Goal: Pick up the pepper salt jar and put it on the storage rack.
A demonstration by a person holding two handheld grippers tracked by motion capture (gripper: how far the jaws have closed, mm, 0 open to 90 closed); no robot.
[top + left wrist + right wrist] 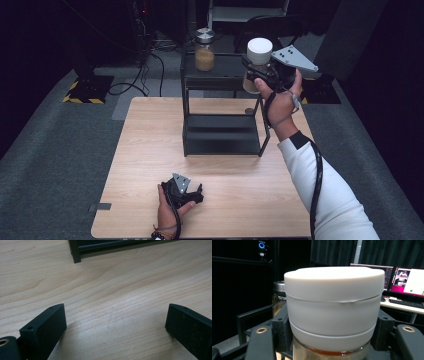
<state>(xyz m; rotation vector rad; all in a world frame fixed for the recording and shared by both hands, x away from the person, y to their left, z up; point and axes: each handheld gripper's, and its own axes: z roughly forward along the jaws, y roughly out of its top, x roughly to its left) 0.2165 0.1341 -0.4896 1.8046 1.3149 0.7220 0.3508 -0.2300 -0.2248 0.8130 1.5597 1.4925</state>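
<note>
White-lidded jar [258, 57], held at the black shelf rack [222, 127].
We logged the right tool [257, 75] clamped on it; left tool [192, 192] wide, resting on the tabletop [150, 150].

No legible text, label, brand, number or sign is appearing on any item; the monitor screens [409, 281] are displaying blurred, unreadable content.

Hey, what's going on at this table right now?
A person is working with two handheld grippers. The right gripper is shut on a white-lidded jar and holds it in the air beside the top of a black shelf rack. A second jar with a silver lid stands on the rack's top shelf. The left gripper rests open and empty on the wooden table.
</note>
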